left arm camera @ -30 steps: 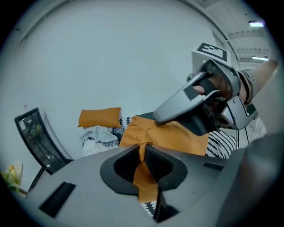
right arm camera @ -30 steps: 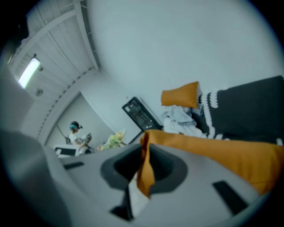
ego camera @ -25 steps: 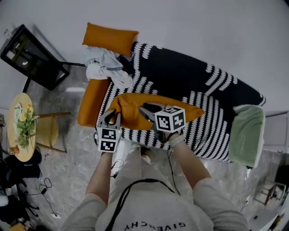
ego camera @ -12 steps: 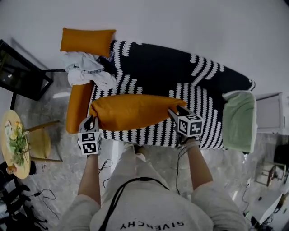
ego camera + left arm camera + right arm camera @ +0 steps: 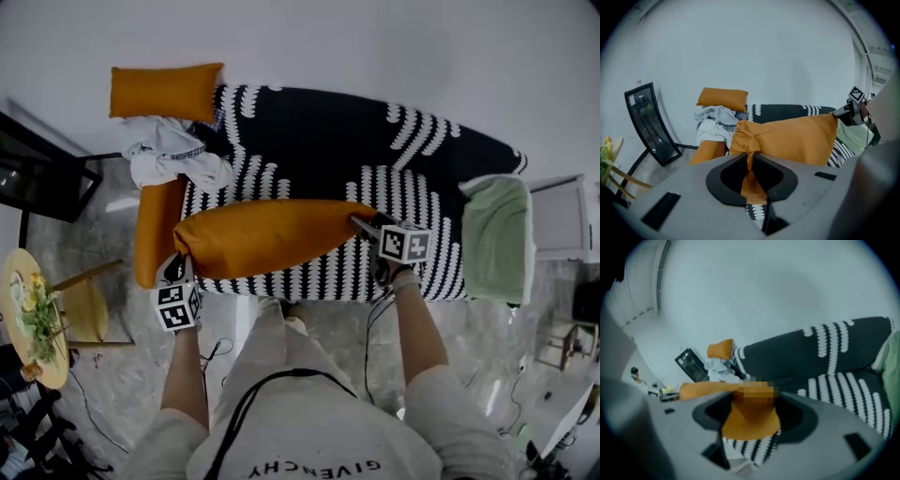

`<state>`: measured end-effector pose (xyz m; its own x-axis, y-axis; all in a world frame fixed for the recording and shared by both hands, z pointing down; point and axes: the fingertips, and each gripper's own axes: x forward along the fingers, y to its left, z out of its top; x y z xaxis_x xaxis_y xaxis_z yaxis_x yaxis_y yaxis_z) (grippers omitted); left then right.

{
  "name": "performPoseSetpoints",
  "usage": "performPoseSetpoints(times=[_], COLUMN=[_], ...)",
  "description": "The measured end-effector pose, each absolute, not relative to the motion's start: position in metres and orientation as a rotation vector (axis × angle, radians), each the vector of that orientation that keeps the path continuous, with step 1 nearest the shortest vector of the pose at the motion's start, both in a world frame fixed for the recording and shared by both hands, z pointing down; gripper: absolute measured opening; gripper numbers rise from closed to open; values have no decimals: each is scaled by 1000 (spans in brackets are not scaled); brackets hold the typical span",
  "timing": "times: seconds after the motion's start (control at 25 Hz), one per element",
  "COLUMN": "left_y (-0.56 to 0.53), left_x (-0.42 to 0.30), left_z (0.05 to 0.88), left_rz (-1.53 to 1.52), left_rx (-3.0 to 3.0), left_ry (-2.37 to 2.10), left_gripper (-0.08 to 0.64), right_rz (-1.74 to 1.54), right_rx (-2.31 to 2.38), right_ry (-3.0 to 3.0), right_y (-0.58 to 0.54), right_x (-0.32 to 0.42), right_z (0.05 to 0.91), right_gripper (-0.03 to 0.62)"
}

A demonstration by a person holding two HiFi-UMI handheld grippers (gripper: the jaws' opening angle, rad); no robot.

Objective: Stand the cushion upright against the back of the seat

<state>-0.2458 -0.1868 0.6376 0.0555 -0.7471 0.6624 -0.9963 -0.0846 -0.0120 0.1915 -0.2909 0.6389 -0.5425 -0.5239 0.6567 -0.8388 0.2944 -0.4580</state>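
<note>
From the head view, the orange cushion lies lengthwise along the front edge of the striped sofa, well apart from its back. The left claw is at the cushion's left end and the right claw at its right end. A heap of clothes sits at the sofa's left end.

In the left gripper view, the left claw is pinching a bunched corner of the cushion.

In the right gripper view, the right claw is spread wide and has just been opening. The cushion's corner lies loose between its jaws.
</note>
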Motion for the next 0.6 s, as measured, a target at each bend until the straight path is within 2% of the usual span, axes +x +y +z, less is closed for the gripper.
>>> performPoseSetpoints(times=[0.08,0.12,0.24,0.32,0.6], left_y=[-188,-189,-200,-210,-243], left_x=[-248,-248,-248,-248,-236], left_z=[640,640,634,631,632], left_rz=[678,658,597,574,557], left_rx=[1872,1872,1878,1880,1930], left_ry=[-1737,-1737,-1747,-1753,-1679], left_gripper=[61,61,60,58,57], right_rz=[1049,1002,877,840,832], right_rx=[1175,1162,1169,1190,1305], right_ry=[-2169,-2153,-2085,-2064,-2036], right_y=[-292,-292,-293,-295,-303], right_x=[183,181,182,182,200], right_z=[642,643,646,644,626], right_gripper=[289,266,96,69,58])
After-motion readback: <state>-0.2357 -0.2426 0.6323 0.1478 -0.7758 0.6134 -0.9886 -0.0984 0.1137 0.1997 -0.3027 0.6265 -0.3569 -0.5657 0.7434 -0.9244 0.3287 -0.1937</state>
